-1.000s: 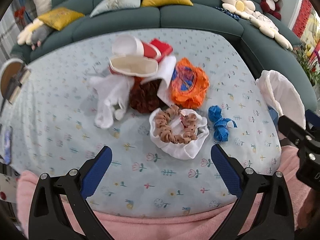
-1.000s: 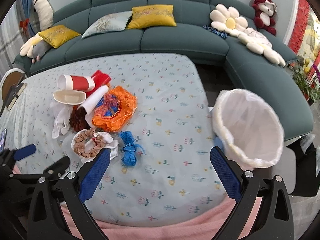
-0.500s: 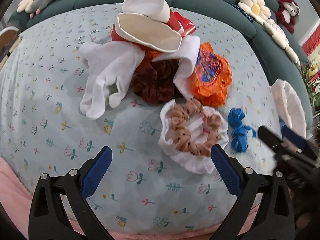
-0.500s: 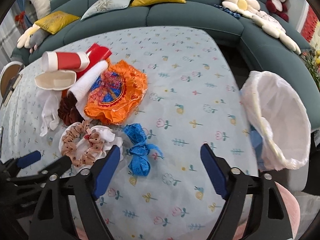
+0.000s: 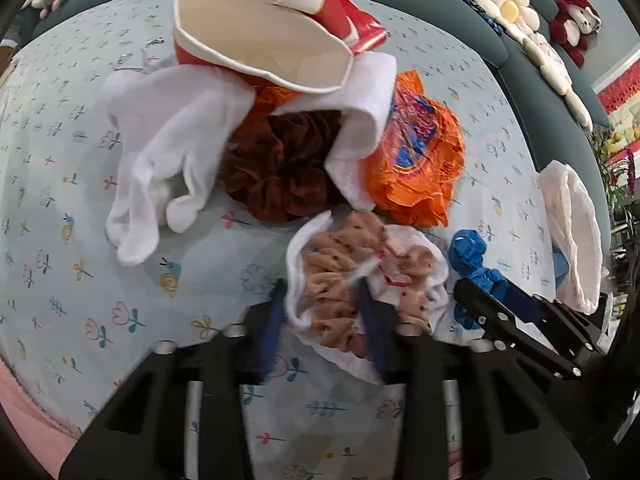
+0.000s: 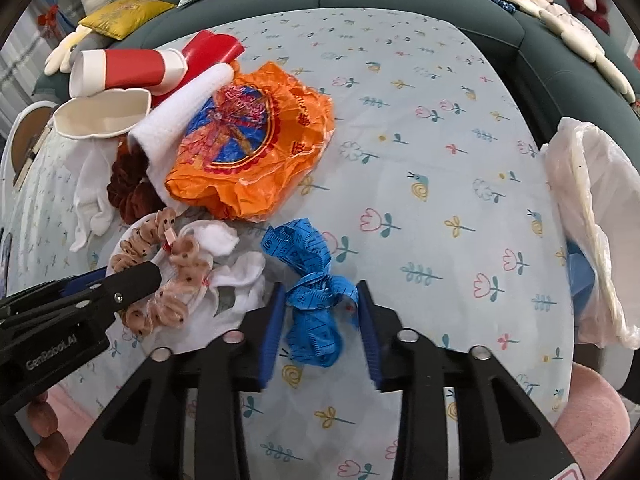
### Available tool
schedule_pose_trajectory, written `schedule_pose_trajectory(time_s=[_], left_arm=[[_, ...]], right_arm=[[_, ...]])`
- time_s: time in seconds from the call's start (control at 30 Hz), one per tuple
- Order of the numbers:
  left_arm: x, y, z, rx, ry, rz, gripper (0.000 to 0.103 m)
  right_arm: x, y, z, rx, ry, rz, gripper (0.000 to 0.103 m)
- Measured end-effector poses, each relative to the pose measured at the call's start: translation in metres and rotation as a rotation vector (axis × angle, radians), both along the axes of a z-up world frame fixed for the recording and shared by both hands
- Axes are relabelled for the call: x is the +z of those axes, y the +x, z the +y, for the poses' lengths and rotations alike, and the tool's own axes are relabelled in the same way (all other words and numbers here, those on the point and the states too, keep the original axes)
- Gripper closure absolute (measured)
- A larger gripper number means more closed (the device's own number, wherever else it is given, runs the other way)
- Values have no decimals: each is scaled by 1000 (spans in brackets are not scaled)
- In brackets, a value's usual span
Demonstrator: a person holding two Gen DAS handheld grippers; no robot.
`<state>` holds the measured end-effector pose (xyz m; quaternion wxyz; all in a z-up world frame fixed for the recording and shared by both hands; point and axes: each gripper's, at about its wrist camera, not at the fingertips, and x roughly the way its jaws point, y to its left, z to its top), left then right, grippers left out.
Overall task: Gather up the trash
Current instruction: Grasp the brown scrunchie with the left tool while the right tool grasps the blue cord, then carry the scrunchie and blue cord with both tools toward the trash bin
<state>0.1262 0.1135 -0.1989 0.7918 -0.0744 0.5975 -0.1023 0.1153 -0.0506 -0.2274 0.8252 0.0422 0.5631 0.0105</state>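
Both my claws dropped from wide and high over the table (image 6: 440,152) to narrow and low in the last second: left gripper (image 5: 320,320) pinching the tan scrunchie (image 5: 340,272) on its white cloth, right gripper (image 6: 320,320) closing around the blue tape (image 6: 312,280); firm hold unclear, so two pickups look started. Bare cloth runs right to the bag (image 6: 592,220) at the table edge; pile crowds the left.

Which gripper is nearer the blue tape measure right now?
Right. The right gripper has its fingers on either side of the blue tape measure; the left gripper is beside it, closing around the tan scrunchie.
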Motion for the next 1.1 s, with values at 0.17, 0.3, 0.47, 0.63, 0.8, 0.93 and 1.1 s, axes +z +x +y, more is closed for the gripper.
schedule_pose_trajectory(time_s=[0.17,0.3,0.47,0.63,0.8,0.93,1.1], left_arm=[[11,-7,-3,-10,-5,-28,83],[30,-14,-12,-32,9,-80,83],[62,-22,-29,-70,26,-159,83],[101,-26,-51,-101,11,-239,83],[133,-33,-74,-144,-6,-311,83],[155,-39,-102,-189,-27,-363,83],[176,-47,-130,-240,-61,-408,83]], right_arm=[[8,-4,1,12,17,-16,79],[27,-11,-4,-3,31,-62,79],[58,-21,-15,-34,39,-134,79],[91,-28,-38,-77,46,-217,79],[125,-39,-69,-129,54,-300,79],[146,-53,-92,-172,52,-354,79],[164,-71,-124,-225,39,-411,79]])
